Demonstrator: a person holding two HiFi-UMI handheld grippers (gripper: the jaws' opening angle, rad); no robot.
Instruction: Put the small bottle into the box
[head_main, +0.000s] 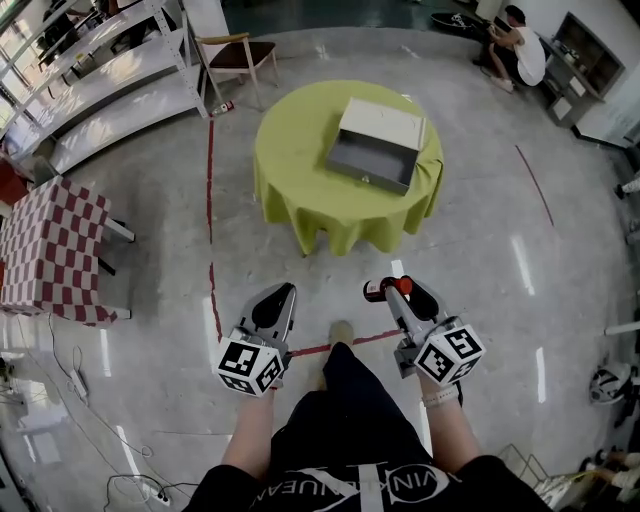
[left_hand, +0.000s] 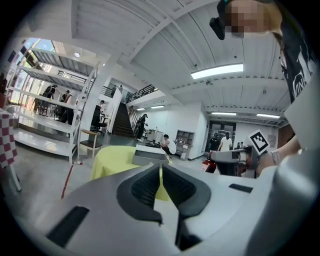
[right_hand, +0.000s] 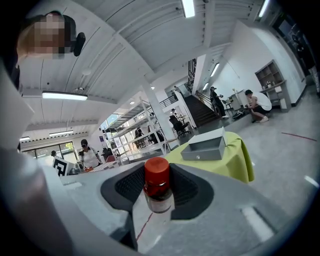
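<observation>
A small bottle (right_hand: 158, 187) with a red cap and a dark body sits upright between the pads of my right gripper (right_hand: 158, 196), which is shut on it. In the head view the same bottle (head_main: 374, 290) shows at the tip of that gripper (head_main: 392, 290), low and right of centre. An open grey box (head_main: 372, 146) with its lid raised rests on the round table with a yellow-green cloth (head_main: 300, 180), well ahead of both grippers. My left gripper (head_main: 279, 299) is shut with nothing in it; its pads (left_hand: 150, 187) meet.
A wooden chair (head_main: 238, 55) stands behind the table, beside white shelving (head_main: 100, 80). A red-and-white checked table (head_main: 45, 250) is at the left. Red tape lines (head_main: 211, 180) mark the floor. A person crouches at the far right (head_main: 520, 50).
</observation>
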